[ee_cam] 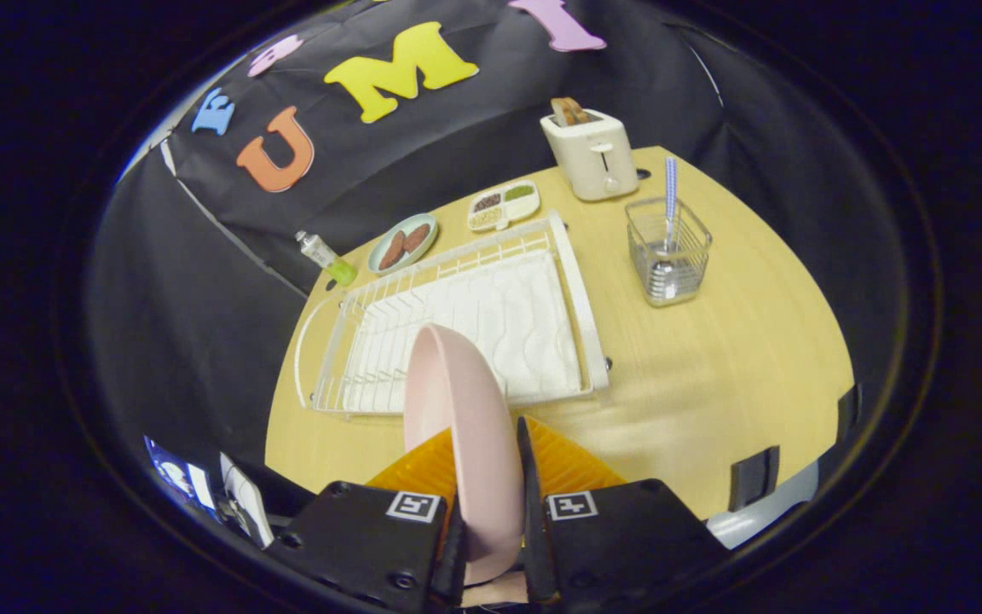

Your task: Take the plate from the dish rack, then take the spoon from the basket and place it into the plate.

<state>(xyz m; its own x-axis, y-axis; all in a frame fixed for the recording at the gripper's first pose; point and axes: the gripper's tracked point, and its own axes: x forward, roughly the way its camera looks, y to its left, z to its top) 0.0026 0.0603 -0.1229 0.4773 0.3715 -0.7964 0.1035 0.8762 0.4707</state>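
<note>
Pink plate (465, 426) is pinched in the claw (491, 512), lifted above the dish rack (580, 298); next, lay it on the tabletop (713, 375).

A: Gripper (491, 477) body?
B: Two black blocky housings, matte, side by side. Small round screws at corners and lower faces.
A: Markings?
B: One square black-and-white tag per housing, near the inner top corner.
A: Fingers (423, 465)?
B: Orange, ribbed, wedge-shaped, tapering forward. Black edging along the inner side of the right one.
</note>
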